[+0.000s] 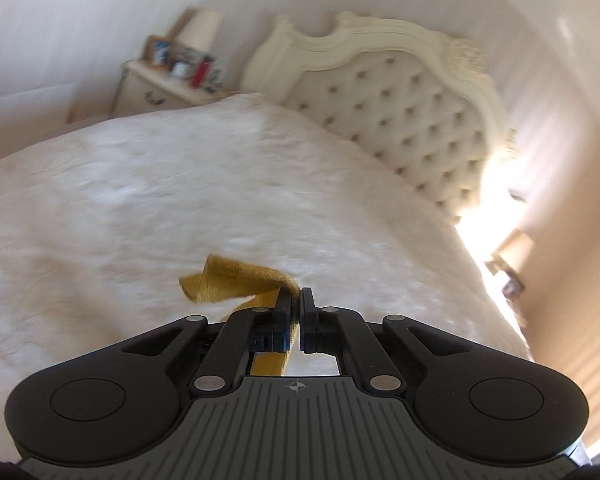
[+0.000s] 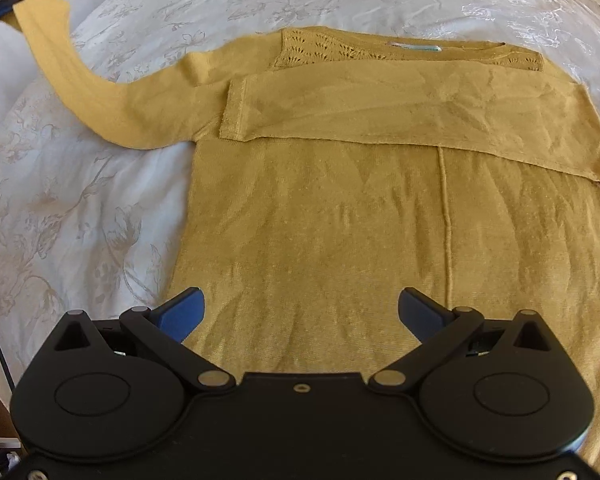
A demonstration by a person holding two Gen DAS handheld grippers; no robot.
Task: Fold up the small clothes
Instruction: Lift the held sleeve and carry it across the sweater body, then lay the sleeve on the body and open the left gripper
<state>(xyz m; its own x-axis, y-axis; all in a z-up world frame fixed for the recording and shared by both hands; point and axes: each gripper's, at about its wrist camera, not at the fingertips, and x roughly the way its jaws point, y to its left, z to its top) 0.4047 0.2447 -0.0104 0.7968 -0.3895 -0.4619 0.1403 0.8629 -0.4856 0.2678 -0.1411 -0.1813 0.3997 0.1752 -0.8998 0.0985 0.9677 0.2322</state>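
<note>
One sweater (image 2: 340, 200); left hand-held gripper (image 1: 300, 294) clamps one sleeve (image 2: 84, 92), right hand-held gripper (image 2: 302, 304) wide.

Left wrist view looks shallowly past its gripper (image 1: 300, 294) across bed (image 1: 180, 184) toward headboard (image 1: 400, 92). Right wrist view looks steeply down, close over sweater (image 2: 320, 220). Shared: raised sleeve (image 1: 228, 278).

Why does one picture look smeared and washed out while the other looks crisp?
Left wrist view: the bed cover and nightstand are streaked with motion blur, and sunlight beside the headboard blows out to white. Right wrist view: the mustard sweater is sharp and evenly lit; only the fisheye lens bends its edges.
</note>
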